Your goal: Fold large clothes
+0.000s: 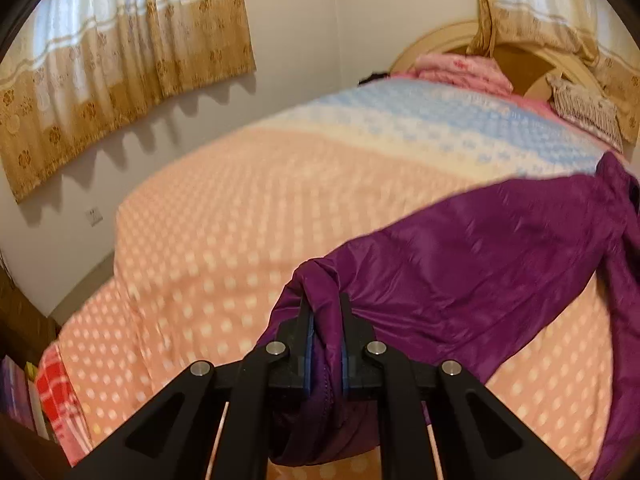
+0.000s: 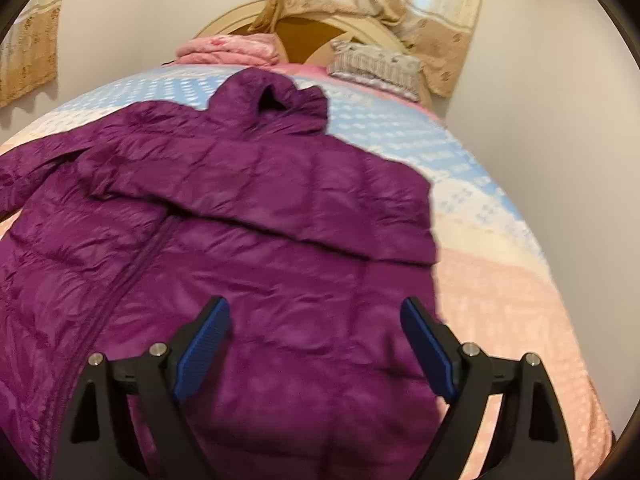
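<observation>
Purple jacket [image 2: 256, 216] lies front-up on the bed [image 2: 500, 280], hood toward the headboard. One sleeve looks folded across the chest already. Left tool [image 1: 326, 320] is clamped tight on the other sleeve's cuff [image 1: 320, 280], lifted off the bed. Right tool [image 2: 316, 328] is spread wide, holding nothing, above the lower body. Early stage: second sleeve and body folds left.

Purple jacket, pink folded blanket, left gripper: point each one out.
purple jacket [image 2: 248, 216]: right wrist view, on the quilted chest panel.
pink folded blanket [image 2: 228, 50]: right wrist view, on its top fold by the headboard.
left gripper [image 1: 325, 312]: left wrist view, between the fingers clamping jacket fabric.
</observation>
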A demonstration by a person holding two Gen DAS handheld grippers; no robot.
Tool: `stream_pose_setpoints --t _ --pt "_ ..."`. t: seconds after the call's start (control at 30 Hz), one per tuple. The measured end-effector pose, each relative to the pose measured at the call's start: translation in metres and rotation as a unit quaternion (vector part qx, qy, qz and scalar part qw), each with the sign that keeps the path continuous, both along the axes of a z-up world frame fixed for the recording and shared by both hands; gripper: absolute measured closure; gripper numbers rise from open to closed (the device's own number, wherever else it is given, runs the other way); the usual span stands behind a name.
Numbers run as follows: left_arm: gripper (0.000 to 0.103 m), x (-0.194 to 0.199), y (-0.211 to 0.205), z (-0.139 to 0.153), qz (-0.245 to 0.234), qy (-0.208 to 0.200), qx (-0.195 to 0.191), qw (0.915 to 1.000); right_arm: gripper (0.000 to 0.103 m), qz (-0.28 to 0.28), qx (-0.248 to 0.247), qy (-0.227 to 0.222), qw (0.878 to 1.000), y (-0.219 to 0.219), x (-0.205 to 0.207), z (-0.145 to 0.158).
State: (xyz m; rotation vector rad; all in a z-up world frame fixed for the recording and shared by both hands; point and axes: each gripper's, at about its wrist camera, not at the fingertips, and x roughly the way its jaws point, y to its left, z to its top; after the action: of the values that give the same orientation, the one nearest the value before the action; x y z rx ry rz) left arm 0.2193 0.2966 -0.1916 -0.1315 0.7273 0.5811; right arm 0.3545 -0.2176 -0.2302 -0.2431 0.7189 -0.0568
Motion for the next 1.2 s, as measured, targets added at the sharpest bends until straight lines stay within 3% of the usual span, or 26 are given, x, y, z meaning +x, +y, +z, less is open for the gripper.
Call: stream_pose_setpoints --t 0.27,0.57,0.97,1.2 --pt "0.095 0.041 -0.038 0.067 -0.058 -0.044 0.035 0.9967 0.014 -0.062 0.012 -0.001 0.998 -0.045 0.004 0.003" --pt "0.096 0.093 -0.146 0.116 -0.168 -0.088 0.046 0.9808 0.014 -0.090 0.017 -0.010 0.996 -0.077 -0.004 0.002" --pt "0.096 0.138 -0.293 0.121 -0.284 -0.093 0.054 0.9528 0.014 -0.102 0.030 -0.008 0.994 -0.092 -0.007 -0.012" --pt "0.096 0.158 -0.373 0.099 -0.335 -0.078 0.059 0.9370 0.014 -0.103 0.031 -0.004 0.994 -0.093 -0.006 -0.018"
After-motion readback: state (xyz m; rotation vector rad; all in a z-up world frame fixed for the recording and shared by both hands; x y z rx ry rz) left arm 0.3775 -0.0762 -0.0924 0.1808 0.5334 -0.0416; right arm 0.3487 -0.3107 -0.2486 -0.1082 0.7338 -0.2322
